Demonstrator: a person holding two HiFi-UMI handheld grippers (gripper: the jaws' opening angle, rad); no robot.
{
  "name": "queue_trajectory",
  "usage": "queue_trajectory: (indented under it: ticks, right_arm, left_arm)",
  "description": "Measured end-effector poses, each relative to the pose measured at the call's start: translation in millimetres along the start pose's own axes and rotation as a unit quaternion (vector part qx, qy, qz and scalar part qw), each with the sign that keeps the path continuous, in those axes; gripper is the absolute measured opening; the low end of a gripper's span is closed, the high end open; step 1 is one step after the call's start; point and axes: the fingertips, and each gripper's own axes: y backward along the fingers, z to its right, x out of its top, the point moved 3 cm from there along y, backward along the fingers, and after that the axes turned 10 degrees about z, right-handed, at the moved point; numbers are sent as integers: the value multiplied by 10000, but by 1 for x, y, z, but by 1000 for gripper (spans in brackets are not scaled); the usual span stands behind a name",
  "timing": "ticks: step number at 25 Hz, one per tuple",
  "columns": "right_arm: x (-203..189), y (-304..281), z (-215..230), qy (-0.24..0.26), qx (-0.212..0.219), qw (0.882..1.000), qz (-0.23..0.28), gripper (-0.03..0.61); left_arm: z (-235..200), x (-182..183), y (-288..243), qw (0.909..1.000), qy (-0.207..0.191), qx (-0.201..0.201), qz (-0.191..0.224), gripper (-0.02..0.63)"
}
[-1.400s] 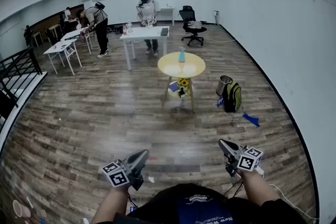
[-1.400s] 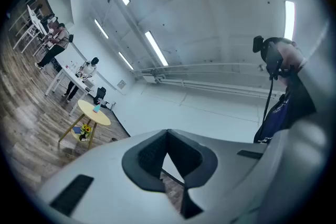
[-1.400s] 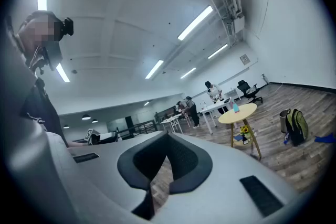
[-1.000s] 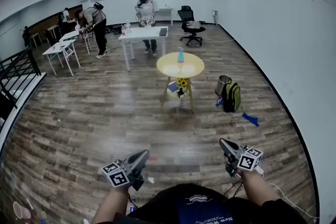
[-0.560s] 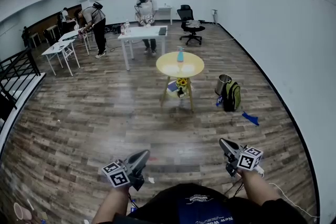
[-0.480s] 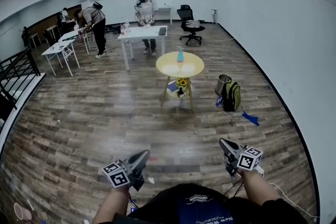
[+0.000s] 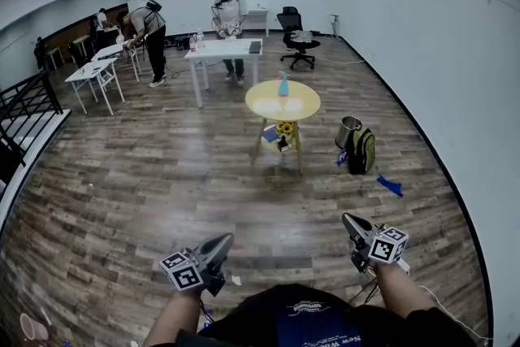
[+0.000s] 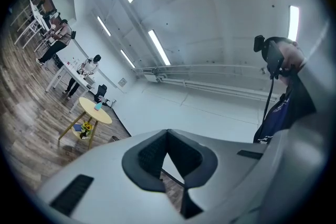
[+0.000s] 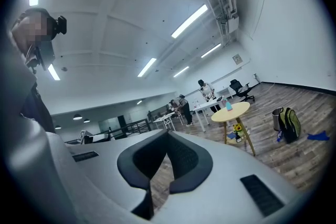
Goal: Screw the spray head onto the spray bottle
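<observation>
The person is holding the left grey two-jaw gripper and the right grey two-jaw gripper low in front of the body, over the brown wood-plank floor. In the left gripper view the dark-padded fingers are lying pressed together at their tips with nothing between them. In the right gripper view the fingers are likewise meeting at the tips, and nothing is sitting between them.

The small light-blue plastic spray bottle is standing upright on the round yellow counter, well apart from both grippers and farther down the room. It is too small to tell whether the spray head is sitting on it. A bunch of yellow sunflowers is resting on the counter's lower shelf.

A green and black backpack is leaning beside a shiny metal bin to the right of the counter, and a blue cloth is lying on the floor near them. Behind the counter, a person is standing at a white rectangular table, with a black office chair to the right.
</observation>
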Motion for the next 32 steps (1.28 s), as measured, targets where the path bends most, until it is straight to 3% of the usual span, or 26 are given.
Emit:
queue_trajectory:
  ticks: [9,18,24,32]
  right_arm:
    - [-20,-75,-41,14,25,10000,50,6]
    - [-58,-131,-67,-78,69,9998,-173,7]
    - [-48,-143,-28,-198,45,9998,-69,8]
    - [4,-150,88,-337,307,9989,-94,8]
  left_arm:
    - [-51,60,50,10000,-46,78,32,8]
    - [-101,82,81,9998,58,164,-50,8]
    - [-116,73,49,9997,107,177,-119,8]
    - [-118,45,-71,9993,5,380,-18,8]
